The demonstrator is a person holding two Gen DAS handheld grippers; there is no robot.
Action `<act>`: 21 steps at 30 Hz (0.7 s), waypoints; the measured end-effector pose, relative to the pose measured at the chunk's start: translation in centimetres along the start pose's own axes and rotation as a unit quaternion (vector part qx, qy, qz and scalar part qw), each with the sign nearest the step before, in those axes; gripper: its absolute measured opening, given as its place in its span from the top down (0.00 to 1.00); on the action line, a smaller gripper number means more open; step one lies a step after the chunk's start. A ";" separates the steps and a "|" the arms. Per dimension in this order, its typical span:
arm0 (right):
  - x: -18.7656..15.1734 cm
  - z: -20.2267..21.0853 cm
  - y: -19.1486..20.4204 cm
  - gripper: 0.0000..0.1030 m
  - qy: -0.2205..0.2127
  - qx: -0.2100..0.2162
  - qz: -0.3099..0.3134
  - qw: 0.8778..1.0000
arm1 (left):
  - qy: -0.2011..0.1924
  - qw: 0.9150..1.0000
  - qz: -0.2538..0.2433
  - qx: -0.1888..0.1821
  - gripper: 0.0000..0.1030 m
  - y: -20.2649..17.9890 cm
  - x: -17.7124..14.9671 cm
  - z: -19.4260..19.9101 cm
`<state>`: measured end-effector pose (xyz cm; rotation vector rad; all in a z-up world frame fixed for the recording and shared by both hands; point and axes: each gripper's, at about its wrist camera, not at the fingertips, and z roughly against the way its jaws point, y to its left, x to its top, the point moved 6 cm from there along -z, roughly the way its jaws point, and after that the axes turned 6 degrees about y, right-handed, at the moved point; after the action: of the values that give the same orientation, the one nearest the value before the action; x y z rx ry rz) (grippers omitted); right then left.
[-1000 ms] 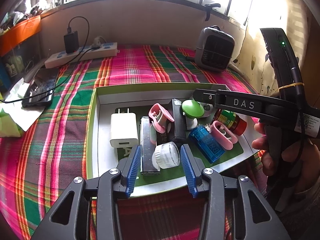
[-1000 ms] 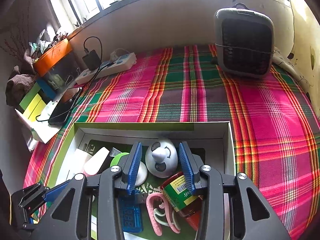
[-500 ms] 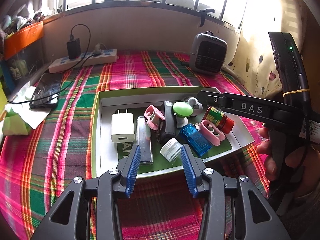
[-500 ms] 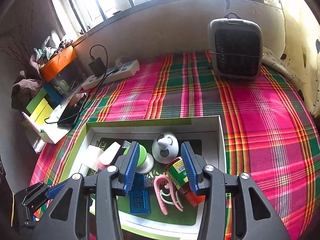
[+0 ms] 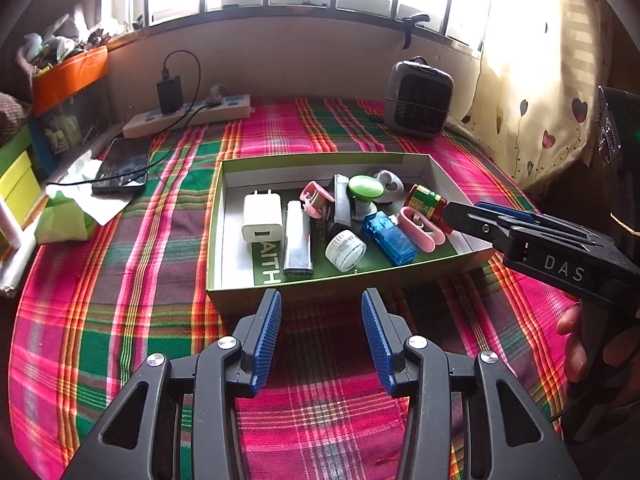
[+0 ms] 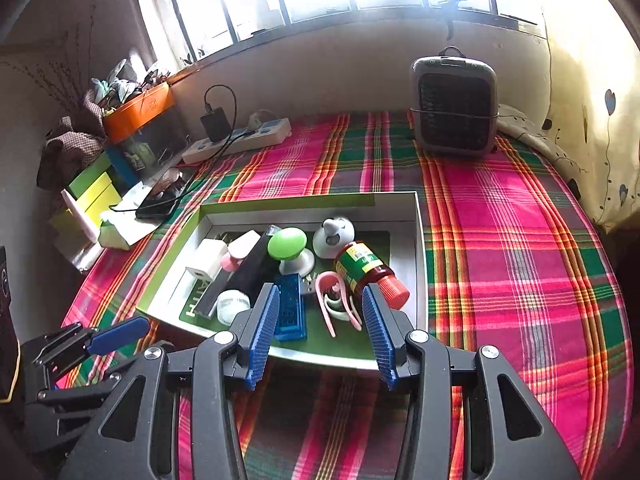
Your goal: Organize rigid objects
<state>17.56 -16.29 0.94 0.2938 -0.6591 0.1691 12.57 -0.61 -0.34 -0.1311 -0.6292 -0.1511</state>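
Left gripper [image 5: 321,336]: jaws part-open, nothing between them, box [image 5: 224,216] just ahead of the tips. All the small items, white charger [image 5: 262,222] through red-capped bottle [image 6: 366,270], sit inside the box. Right gripper [image 6: 319,332]: jaws part-open, empty, over the box's near edge. Looks like sorting is done or between picks; next move needs a target chosen first.
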 end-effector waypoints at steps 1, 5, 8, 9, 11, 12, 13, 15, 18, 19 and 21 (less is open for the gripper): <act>-0.5 0.1 0.0 0.56 0.002 -0.003 0.003 1.000 | 0.003 1.000 0.001 0.002 0.60 0.0 -0.4 0.0; -2.5 0.3 0.0 0.55 0.014 -0.019 0.005 1.000 | 0.011 1.000 -0.004 0.022 0.59 -0.1 -1.6 -0.3; -3.7 0.5 0.3 0.52 0.019 -0.032 0.020 0.999 | 0.023 0.999 0.004 0.026 0.59 0.1 -2.4 -0.7; -4.0 0.4 0.5 0.52 0.027 -0.030 0.024 0.999 | 0.024 0.999 0.004 0.032 0.59 0.2 -2.6 -0.8; -4.7 0.6 0.5 0.52 0.025 -0.039 0.024 0.999 | 0.025 0.999 0.003 0.036 0.59 0.3 -3.0 -0.8; -5.0 0.7 0.5 0.52 0.023 -0.043 0.024 0.999 | 0.027 0.999 0.004 0.036 0.59 0.3 -3.2 -0.9; -5.3 0.8 0.5 0.52 0.025 -0.043 0.021 0.999 | 0.028 0.999 0.005 0.038 0.59 0.4 -3.4 -0.9; -5.9 0.8 0.4 0.52 0.033 -0.043 0.016 0.998 | 0.029 0.999 0.009 0.043 0.59 0.6 -3.7 -1.0; -6.7 0.9 0.4 0.52 0.041 -0.066 0.020 0.997 | 0.032 0.998 0.012 0.043 0.59 0.6 -4.1 -1.1; -6.9 0.9 0.3 0.52 0.044 -0.073 0.019 0.996 | 0.033 0.998 0.012 0.045 0.59 0.7 -4.1 -1.2; -7.4 0.8 0.2 0.52 0.050 -0.079 0.015 0.996 | 0.036 0.998 0.015 0.048 0.59 0.7 -4.3 -1.4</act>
<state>11.27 -16.80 -3.03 0.1226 -0.5738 0.1592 10.09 0.30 -4.11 -0.0420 -0.5608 -0.0966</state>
